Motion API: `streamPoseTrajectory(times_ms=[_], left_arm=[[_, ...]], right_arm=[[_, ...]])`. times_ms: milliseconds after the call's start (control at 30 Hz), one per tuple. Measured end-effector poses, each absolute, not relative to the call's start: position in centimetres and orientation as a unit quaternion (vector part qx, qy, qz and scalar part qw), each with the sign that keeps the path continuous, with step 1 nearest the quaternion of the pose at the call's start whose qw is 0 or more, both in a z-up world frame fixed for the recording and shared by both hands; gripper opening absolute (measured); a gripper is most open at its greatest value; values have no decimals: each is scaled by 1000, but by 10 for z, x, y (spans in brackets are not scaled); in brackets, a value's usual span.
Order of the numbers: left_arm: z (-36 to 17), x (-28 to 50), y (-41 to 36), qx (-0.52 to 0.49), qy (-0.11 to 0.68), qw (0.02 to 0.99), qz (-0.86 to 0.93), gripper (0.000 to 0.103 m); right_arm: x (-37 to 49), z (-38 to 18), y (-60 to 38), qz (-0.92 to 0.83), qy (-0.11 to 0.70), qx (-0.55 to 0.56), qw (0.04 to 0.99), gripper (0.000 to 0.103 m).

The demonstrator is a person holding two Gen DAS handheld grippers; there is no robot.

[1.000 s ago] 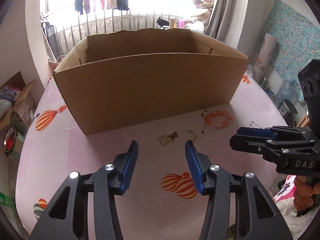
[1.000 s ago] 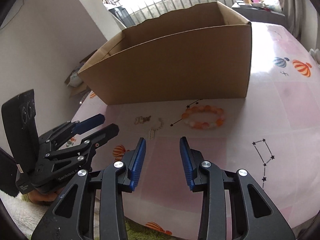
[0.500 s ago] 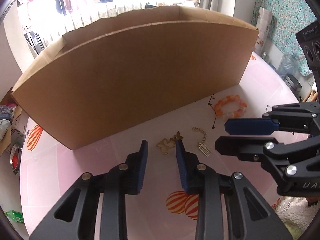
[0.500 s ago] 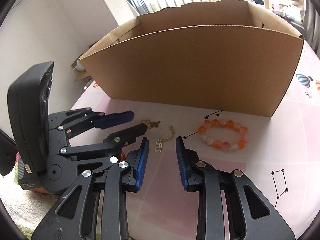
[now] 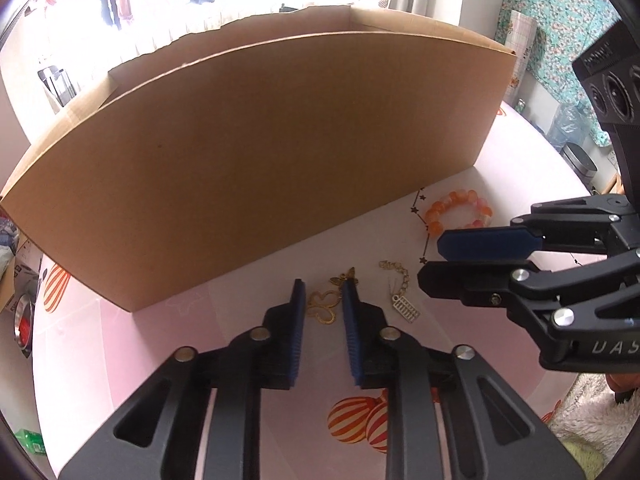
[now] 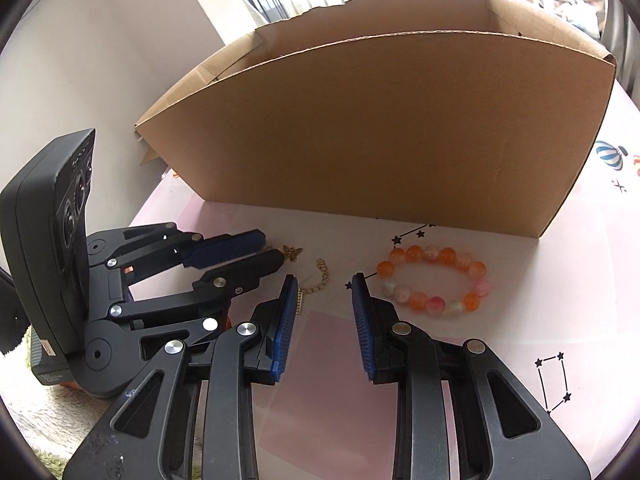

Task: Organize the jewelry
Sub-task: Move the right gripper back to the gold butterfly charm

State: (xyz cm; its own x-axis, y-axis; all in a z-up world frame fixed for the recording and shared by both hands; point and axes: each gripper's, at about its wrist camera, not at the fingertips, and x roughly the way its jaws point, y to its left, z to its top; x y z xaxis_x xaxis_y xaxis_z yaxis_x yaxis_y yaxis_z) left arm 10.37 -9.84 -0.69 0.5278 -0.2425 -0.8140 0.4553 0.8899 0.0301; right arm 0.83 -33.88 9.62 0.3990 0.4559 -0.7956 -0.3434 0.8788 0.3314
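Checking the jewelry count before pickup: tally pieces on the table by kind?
Gold butterfly pendant: 1
Gold chain with a ladder-shaped charm: 1
Orange and pink bead bracelet: 1
Total: 3

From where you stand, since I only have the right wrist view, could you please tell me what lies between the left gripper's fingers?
Observer: A gold clover-shaped pendant lies flat on the table between them. The left gripper is closing its jaws around it.
Operator: Is the little butterfly I can see part of it?
Observer: It seems so. The butterfly sits right at the pendant's top end.
Operator: And the charm half hidden in my view?
Observer: It is a small silver charm shaped like an abacus, at the end of the chain, outside the left gripper's fingers.
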Motion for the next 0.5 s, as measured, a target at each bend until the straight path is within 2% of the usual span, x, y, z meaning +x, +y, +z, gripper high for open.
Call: streamPoseTrajectory(times_ms=[500], left_arm=[[-6, 94, -80, 98, 441, 873, -186, 10]], right_arm=[[-4, 108, -325, 241, 464, 15, 852, 27]])
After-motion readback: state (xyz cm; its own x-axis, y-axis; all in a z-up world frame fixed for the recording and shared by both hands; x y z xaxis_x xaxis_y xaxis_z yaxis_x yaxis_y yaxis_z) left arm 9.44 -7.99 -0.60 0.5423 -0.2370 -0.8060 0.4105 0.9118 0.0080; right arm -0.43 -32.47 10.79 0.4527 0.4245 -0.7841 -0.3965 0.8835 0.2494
